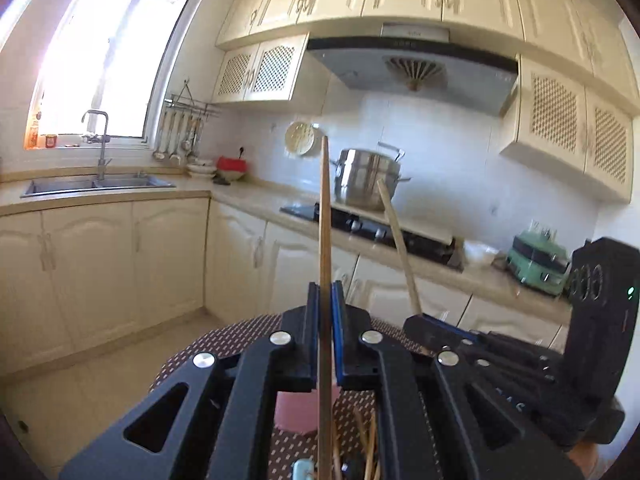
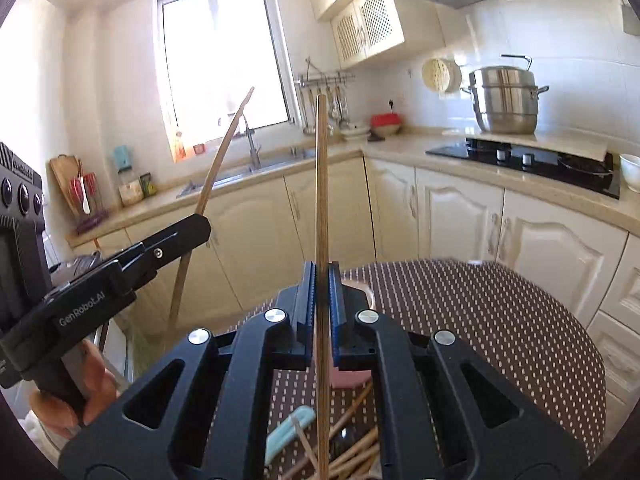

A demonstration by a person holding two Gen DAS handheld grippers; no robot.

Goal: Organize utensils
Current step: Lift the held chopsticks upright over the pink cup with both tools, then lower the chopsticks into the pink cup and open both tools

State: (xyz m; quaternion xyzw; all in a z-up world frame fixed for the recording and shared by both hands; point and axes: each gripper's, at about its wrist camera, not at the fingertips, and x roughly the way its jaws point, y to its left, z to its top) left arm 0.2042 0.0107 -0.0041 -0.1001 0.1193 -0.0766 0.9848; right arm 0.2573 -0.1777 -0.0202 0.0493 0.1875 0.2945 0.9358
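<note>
My left gripper [image 1: 325,292] is shut on a wooden chopstick [image 1: 325,216] that stands upright between its blue pads. My right gripper [image 2: 320,276] is shut on a second wooden chopstick [image 2: 321,184], also upright. Each gripper shows in the other's view: the right one [image 1: 420,320] at lower right with its chopstick [image 1: 398,240], the left one [image 2: 200,220] at left with its chopstick [image 2: 218,168]. Below the jaws lie several loose chopsticks [image 2: 356,444], a light blue utensil [image 2: 288,432] and a pink holder [image 1: 298,412] on the dotted tablecloth [image 2: 480,320].
Cream cabinets and a counter wrap the room, with a sink and faucet [image 1: 100,152], a black hob [image 2: 520,160] and a steel steamer pot [image 2: 504,100]. Ladles hang on a wall rail [image 1: 180,136]. A green appliance [image 1: 538,260] sits on the counter.
</note>
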